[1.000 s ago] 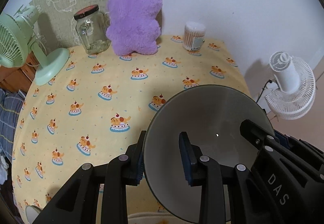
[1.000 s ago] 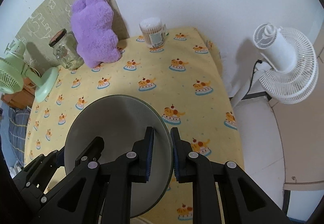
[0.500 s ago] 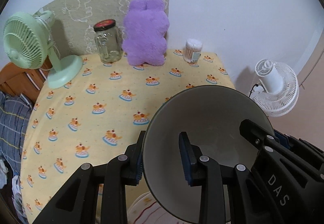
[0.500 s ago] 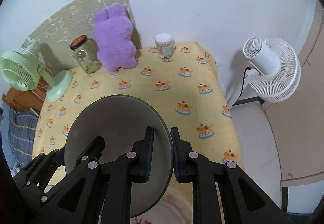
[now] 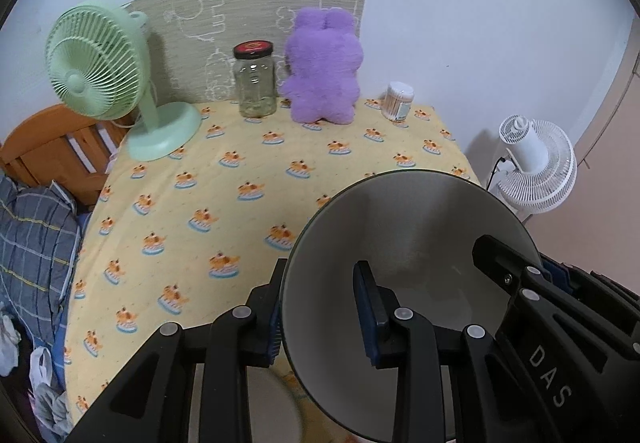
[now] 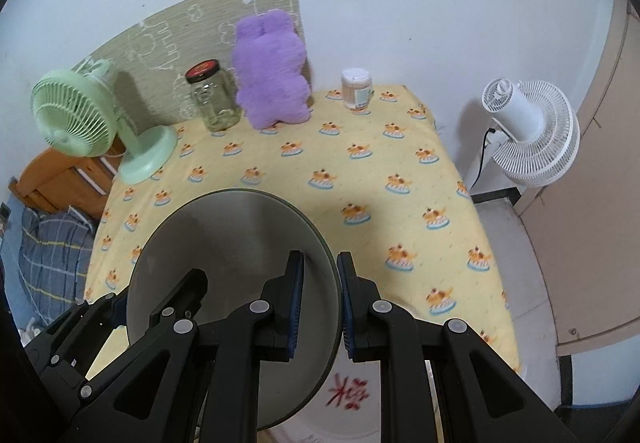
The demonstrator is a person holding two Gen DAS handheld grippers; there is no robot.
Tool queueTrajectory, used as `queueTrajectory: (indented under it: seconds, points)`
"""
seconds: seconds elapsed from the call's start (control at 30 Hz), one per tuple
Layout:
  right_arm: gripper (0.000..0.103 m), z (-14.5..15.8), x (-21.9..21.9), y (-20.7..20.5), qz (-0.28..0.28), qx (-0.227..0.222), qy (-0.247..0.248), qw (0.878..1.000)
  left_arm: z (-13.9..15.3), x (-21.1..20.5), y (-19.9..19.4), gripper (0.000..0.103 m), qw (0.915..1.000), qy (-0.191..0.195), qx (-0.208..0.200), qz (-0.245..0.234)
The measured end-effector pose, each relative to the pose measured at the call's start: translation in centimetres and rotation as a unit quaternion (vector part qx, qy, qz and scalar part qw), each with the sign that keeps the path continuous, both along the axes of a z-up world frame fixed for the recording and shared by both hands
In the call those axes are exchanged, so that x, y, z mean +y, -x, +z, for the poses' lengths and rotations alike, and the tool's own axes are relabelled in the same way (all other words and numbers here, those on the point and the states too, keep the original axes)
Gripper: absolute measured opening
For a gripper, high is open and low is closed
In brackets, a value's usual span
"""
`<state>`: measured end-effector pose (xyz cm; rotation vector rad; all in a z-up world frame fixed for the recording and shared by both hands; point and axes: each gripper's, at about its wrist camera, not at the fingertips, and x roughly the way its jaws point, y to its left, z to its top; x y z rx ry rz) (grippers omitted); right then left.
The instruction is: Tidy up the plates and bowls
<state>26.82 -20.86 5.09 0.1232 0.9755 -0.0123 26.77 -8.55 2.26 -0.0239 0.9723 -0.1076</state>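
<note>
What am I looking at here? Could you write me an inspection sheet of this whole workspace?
Surface: table under a yellow cartoon-print cloth.
Job's things: grey round bowl held above the table; white dish with red characters beneath it.
Clutter: green desk fan, red-lidded glass jar, purple plush toy, cotton-swab tub.
Claws: left claw and right claw each shut on the bowl's rim, on opposite sides.
Cables: black cord beside the white floor fan.
Surroundings: white wall, wooden bed frame, blue plaid bedding.
</note>
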Motion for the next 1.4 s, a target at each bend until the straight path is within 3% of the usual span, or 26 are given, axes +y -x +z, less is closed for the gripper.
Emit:
queueTrajectory:
  seconds: [0.77, 1.4]
  points:
    - [0.02, -3.4, 10.1, 6.2, 0.011, 0.022, -0.009, 1.0, -3.1, 10.0, 6.0, 0.031, 0.9997, -0.003, 0.025, -0.005]
    - [0.023, -7.4, 13.4, 6.7, 0.025, 0.076, 0.01, 0.997, -7.0, 12.7, 6.9, 0.031, 0.9971, 0.005, 0.076, -0.003]
